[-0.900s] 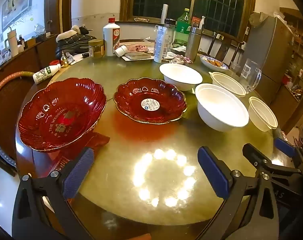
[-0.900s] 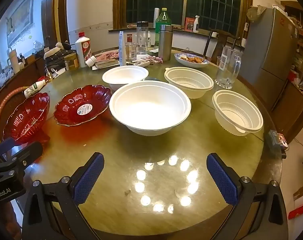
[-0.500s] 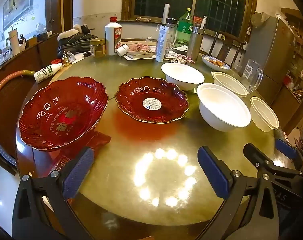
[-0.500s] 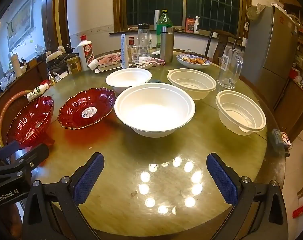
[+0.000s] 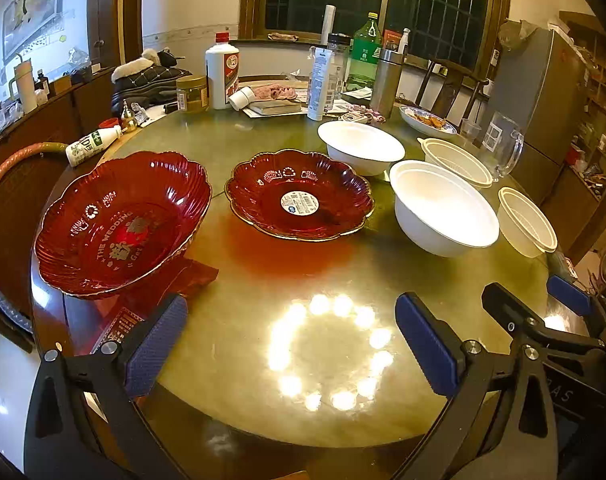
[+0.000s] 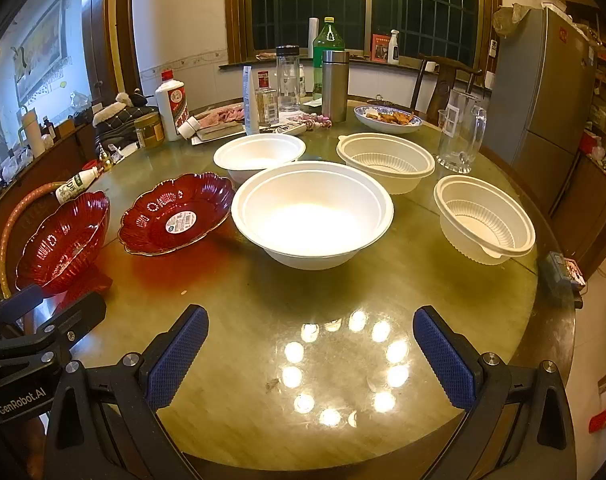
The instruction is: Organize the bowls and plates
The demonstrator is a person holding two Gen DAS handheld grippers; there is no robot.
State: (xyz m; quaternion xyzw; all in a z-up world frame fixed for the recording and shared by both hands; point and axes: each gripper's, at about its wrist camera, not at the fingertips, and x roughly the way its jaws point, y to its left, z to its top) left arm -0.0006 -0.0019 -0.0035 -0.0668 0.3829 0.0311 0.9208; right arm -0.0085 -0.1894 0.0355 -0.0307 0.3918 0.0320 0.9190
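Two red glass plates stand on the round table (image 5: pixel 239 364): a tilted one on a red stand (image 5: pixel 119 228) at the left and a flat one with a sticker (image 5: pixel 263 200) mid-table. Right of them sit a large white bowl (image 6: pixel 311 216), a smaller white bowl (image 6: pixel 259 154) behind it, and two ribbed cream bowls (image 6: pixel 385 160) (image 6: pixel 483 220). My left gripper (image 5: pixel 291 320) is open over bare table in front of the red plates. Open too, my right gripper (image 6: pixel 311 320) hovers short of the large white bowl. Neither holds anything.
Bottles, a steel flask (image 6: pixel 335 84), a jar, a book and a dish of food (image 6: pixel 387 118) crowd the table's far side. A glass jug (image 6: pixel 461 132) stands at the right rear. A fridge (image 6: pixel 543 92) is at the right, a hose (image 5: pixel 7 172) by the left edge.
The right wrist view has drifted slightly, so the bowls sit a touch further right. Both grippers stay open and empty.
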